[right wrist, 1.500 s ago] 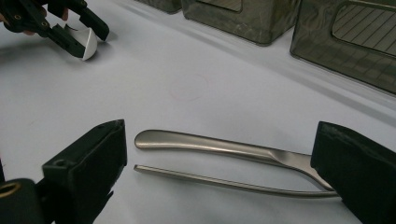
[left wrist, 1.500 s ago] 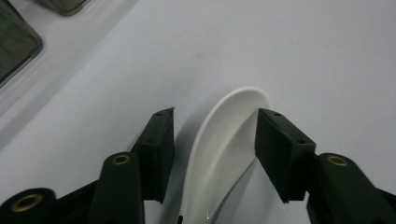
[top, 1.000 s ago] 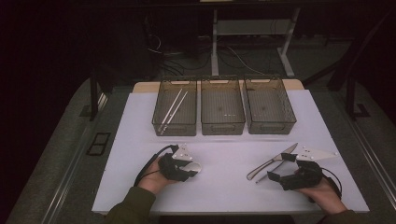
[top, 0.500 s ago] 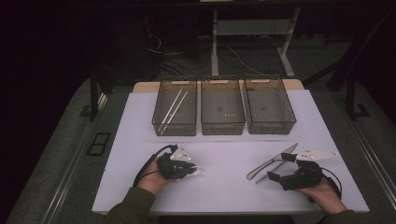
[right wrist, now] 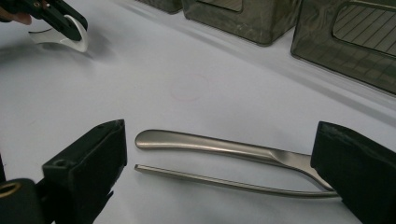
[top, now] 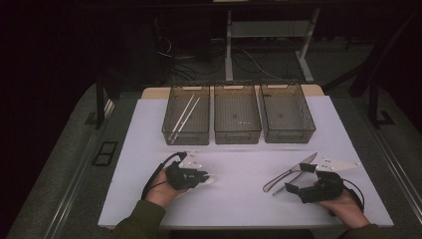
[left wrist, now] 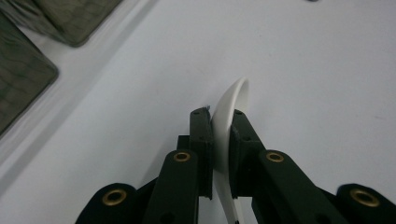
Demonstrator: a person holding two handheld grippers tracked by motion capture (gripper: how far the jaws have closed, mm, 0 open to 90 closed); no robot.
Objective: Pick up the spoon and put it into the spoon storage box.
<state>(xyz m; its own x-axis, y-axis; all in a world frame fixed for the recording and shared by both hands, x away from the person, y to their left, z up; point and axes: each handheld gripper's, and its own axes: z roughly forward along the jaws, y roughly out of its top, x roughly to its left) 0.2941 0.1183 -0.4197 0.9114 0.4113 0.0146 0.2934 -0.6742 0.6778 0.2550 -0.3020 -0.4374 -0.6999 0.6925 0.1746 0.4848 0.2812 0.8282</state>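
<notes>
My left gripper [top: 201, 177] lies at the front left of the white table sheet, shut on a white spoon [top: 210, 179]. In the left gripper view the spoon [left wrist: 233, 100] stands on edge, clamped between the jaws [left wrist: 223, 123], and its curved end sticks out past them. My right gripper [top: 297, 178] rests at the front right, open wide. A metal knife [right wrist: 210, 142] and a thin metal rod [right wrist: 224, 183] lie on the sheet between its jaws [right wrist: 219, 161], untouched. The knife [top: 291, 172] points toward the back right.
Three dark mesh bins stand in a row at the back: left [top: 185, 137], middle [top: 237, 135], right [top: 289, 134]. Two white chopsticks [top: 183, 118] lie in the left bin. A white sheet [top: 239, 199] covers the table, and dark floor surrounds it.
The left gripper has shifted slightly at the spoon. The right gripper has stayed in place by the knife.
</notes>
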